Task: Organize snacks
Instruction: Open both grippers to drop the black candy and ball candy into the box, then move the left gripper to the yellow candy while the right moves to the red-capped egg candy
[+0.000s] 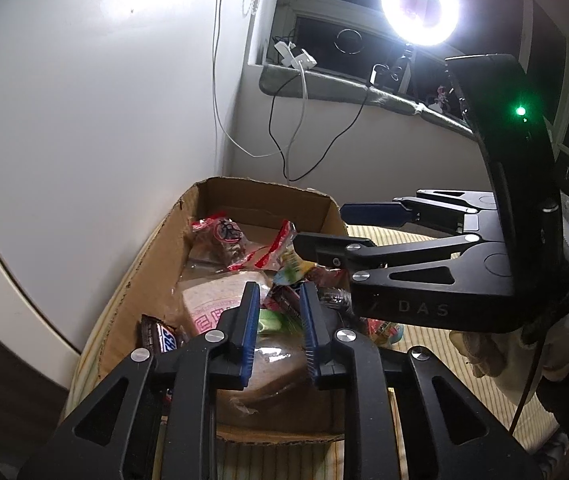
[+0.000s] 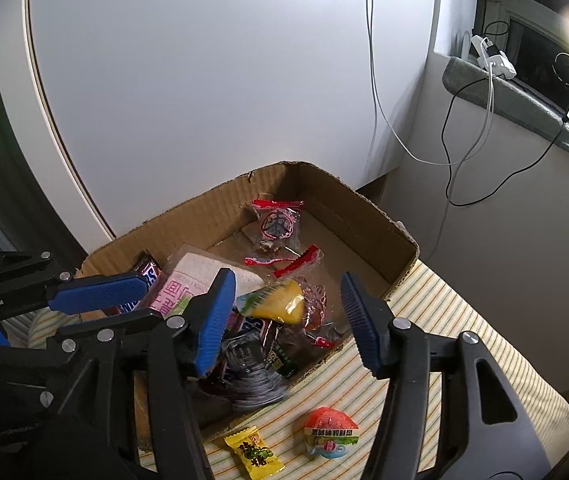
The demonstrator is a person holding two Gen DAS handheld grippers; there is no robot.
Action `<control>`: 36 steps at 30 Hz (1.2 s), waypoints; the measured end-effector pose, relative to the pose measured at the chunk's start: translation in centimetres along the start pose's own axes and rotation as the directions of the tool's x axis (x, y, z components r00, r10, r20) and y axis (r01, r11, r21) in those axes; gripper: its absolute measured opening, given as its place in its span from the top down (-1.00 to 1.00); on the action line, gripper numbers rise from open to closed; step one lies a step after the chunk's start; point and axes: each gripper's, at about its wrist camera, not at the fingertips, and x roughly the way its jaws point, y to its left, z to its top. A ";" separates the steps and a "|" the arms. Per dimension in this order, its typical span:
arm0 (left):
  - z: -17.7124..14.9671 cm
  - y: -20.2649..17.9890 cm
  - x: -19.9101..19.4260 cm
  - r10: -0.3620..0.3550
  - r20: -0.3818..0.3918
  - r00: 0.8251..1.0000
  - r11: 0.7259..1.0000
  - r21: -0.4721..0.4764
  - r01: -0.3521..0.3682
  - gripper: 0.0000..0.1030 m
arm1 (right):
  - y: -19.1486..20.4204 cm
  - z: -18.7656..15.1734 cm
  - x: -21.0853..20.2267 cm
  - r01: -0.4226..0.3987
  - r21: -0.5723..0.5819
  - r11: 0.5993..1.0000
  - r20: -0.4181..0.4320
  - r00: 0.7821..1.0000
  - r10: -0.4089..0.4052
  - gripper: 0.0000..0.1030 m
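— From the left wrist camera, what do you see?

— The cardboard box point(image 1: 260, 216) on the striped cloth point(image 1: 436, 344), packed with snacks point(image 1: 228, 240). The left gripper point(image 1: 278, 334) hangs over its near end, fingers a narrow gap apart with nothing between them. The right gripper point(image 1: 324, 226) reaches in from the right above the far side of the box, its fingers parted and empty. Only this view shows the ring light point(image 1: 420, 7) glaring on the windowsill point(image 1: 324, 84), with cables point(image 1: 284, 128) hanging down the wall.

— And the right wrist camera?

— Here the right gripper point(image 2: 284, 312) is spread wide over the box point(image 2: 212, 208), holding nothing; a yellow packet point(image 2: 280, 300) lies in the box below the gap. The left gripper's blue pad point(image 2: 100, 292) crosses the left rim. This view alone shows two snacks outside the box on the cloth point(image 2: 436, 308): a yellow candy point(image 2: 254, 452) and a round jelly cup point(image 2: 330, 432), near the front wall.

— Room to move?

— A white wall point(image 2: 204, 80) stands close behind the box; open cloth lies to the right.
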 end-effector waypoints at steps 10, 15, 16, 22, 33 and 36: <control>0.0 -0.8 -0.8 0.011 0.013 1.000 1.000 0.011 -0.012 0.31 | -0.5 -0.4 -1.7 0.011 0.009 1.000 0.033 0.999 -0.011 -0.58; -0.1 -1.4 -1.1 0.014 0.019 1.000 1.000 0.016 -0.014 0.23 | -1.2 -1.1 -2.9 0.017 0.017 1.000 0.039 0.999 -0.018 -0.67; -0.1 -1.5 -1.2 0.014 0.020 1.000 1.000 0.015 -0.015 0.23 | -1.4 -1.3 -3.1 0.020 0.018 1.000 0.038 0.999 -0.020 -0.68; -1.0 -2.0 -1.9 0.008 0.018 1.000 1.000 0.002 -0.008 0.23 | -3.1 -3.1 -4.5 0.037 0.032 0.999 0.031 0.999 -0.038 -0.68; -3.9 -3.5 -3.9 -0.003 -0.005 1.000 1.000 -0.012 0.003 0.23 | -6.0 -7.2 -4.4 0.007 0.045 0.999 -0.047 0.999 -0.005 -0.68; -5.0 -4.3 -4.1 -0.016 -0.024 1.000 1.000 -0.016 0.015 0.23 | -6.3 -8.2 -3.9 -0.027 0.046 0.999 -0.069 0.997 0.030 -0.68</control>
